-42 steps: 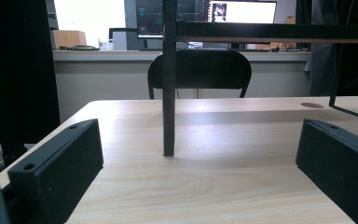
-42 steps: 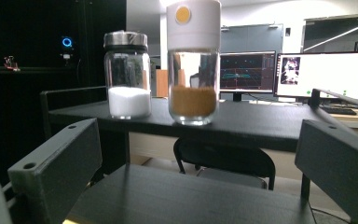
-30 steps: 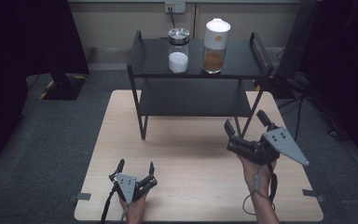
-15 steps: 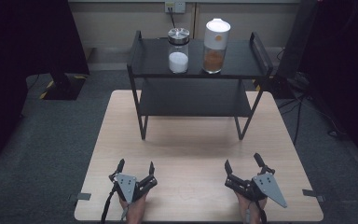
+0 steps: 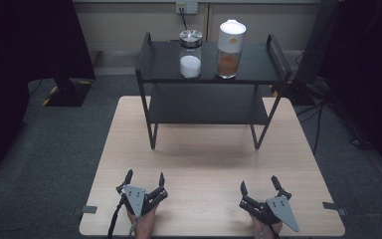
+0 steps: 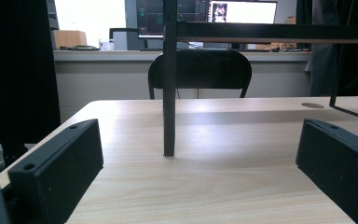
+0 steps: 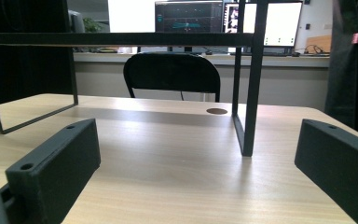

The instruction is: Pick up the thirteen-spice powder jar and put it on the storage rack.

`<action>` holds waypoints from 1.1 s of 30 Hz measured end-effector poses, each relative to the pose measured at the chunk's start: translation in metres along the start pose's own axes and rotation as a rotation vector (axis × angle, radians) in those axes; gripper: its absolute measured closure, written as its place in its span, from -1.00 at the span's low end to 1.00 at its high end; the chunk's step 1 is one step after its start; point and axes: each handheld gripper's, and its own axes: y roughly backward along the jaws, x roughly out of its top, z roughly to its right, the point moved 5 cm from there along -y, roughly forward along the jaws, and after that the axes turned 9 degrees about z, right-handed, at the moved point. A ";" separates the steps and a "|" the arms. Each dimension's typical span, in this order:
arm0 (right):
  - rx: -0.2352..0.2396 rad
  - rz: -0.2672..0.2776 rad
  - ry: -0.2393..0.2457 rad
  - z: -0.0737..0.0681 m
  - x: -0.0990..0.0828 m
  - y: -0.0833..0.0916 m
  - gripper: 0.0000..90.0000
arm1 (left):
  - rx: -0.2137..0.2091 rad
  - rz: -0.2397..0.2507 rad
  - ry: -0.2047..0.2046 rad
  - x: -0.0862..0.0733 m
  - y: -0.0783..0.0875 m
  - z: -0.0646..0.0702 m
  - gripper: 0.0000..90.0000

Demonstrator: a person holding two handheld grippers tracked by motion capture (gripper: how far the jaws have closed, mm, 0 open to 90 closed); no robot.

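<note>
currently: left gripper [image 5: 143, 180] and right gripper [image 5: 260, 188] resting on table [image 5: 204, 164], jaws spread, empty; two jars on shelf [image 5: 258, 64] untouched; no task step visibly begun.

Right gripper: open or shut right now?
Open. The right gripper rests low at the table's near edge, fingers spread wide with nothing between them.

Each hand-held gripper [image 5: 145, 181] has blocky black jaws with screw holes, a grey three-cornered plate, and a trailing cable.
</note>
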 end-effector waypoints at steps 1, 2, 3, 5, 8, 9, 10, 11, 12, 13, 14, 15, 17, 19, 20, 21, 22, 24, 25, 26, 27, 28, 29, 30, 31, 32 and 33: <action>0.005 -0.002 0.004 0.001 -0.001 0.001 -1.00 | 0.001 0.000 0.000 0.000 0.000 0.000 -1.00; 0.002 -0.001 0.009 0.001 -0.001 0.001 -1.00 | 0.002 -0.001 -0.001 0.000 0.000 0.000 -1.00; 0.001 0.002 0.010 0.001 -0.001 0.001 -1.00 | 0.003 0.000 -0.001 0.000 0.000 0.001 -1.00; -0.004 -0.001 0.004 0.001 -0.001 0.001 -1.00 | 0.005 -0.001 -0.002 0.000 0.000 0.001 -1.00; -0.028 -0.003 -0.009 0.000 -0.001 0.001 -1.00 | 0.006 0.000 -0.002 0.000 0.000 0.001 -1.00; -0.025 -0.006 -0.003 0.000 -0.001 0.001 -1.00 | 0.006 0.000 -0.002 0.000 0.000 0.001 -1.00; -0.024 -0.011 0.002 -0.001 0.000 0.000 -1.00 | 0.006 0.000 -0.001 0.000 0.000 0.001 -1.00; -0.029 -0.011 -0.003 -0.001 0.000 0.000 -1.00 | 0.006 0.000 -0.001 0.000 0.000 0.001 -1.00; -0.030 -0.010 -0.002 -0.001 0.000 0.000 -1.00 | 0.006 0.000 -0.001 0.000 0.000 0.001 -1.00; -0.031 -0.011 0.001 -0.002 0.000 0.000 -1.00 | 0.006 0.000 -0.001 0.000 0.000 0.001 -1.00; -0.034 -0.011 0.000 -0.002 0.000 0.000 -1.00 | 0.006 0.000 -0.001 0.000 0.000 0.001 -1.00; -0.034 -0.011 0.000 -0.002 0.000 0.000 -1.00 | 0.006 0.000 -0.001 0.000 0.000 0.001 -1.00; -0.034 -0.011 0.000 -0.002 0.000 0.000 -1.00 | 0.006 0.000 -0.001 0.000 0.000 0.001 -1.00; -0.034 -0.011 0.000 -0.002 0.000 0.000 -1.00 | 0.006 0.000 -0.001 0.000 0.000 0.001 -1.00; -0.034 -0.011 0.000 -0.002 0.000 0.000 -1.00 | 0.006 0.000 -0.001 0.000 0.000 0.001 -1.00; -0.034 -0.011 0.000 -0.002 0.000 0.000 -1.00 | 0.006 0.000 -0.001 0.000 0.000 0.001 -1.00; -0.034 -0.011 0.000 -0.002 0.000 0.000 -1.00 | 0.006 0.000 -0.001 0.000 0.000 0.001 -1.00; -0.034 -0.011 0.000 -0.002 0.000 0.000 -1.00 | 0.006 0.000 -0.001 0.000 0.000 0.001 -1.00; -0.034 -0.011 0.000 -0.002 0.000 0.000 -1.00 | 0.006 0.000 -0.001 0.000 0.000 0.001 -1.00; -0.034 -0.011 0.000 -0.002 0.000 0.000 -1.00 | 0.006 0.000 -0.001 0.000 0.000 0.001 -1.00; -0.034 -0.011 0.000 -0.002 0.000 0.000 -1.00 | 0.006 0.000 -0.001 0.000 0.000 0.001 -1.00; -0.034 -0.011 0.000 -0.002 0.000 0.000 -1.00 | 0.006 0.000 -0.001 0.000 0.000 0.001 -1.00; -0.034 -0.011 0.000 -0.002 0.000 0.000 -1.00 | 0.006 0.000 -0.001 0.000 0.000 0.001 -1.00; -0.034 -0.011 0.000 -0.002 0.000 0.000 -1.00 | 0.006 0.000 -0.001 0.000 0.000 0.001 -1.00; -0.034 -0.011 0.000 -0.002 0.000 0.000 -1.00 | 0.006 0.000 -0.001 0.000 0.000 0.001 -1.00; -0.034 -0.011 0.000 -0.002 0.000 0.000 -1.00 | 0.006 0.000 -0.001 0.000 0.000 0.001 -1.00; -0.034 -0.011 0.000 -0.002 0.000 0.000 -1.00 | 0.006 0.000 -0.001 0.000 0.000 0.001 -1.00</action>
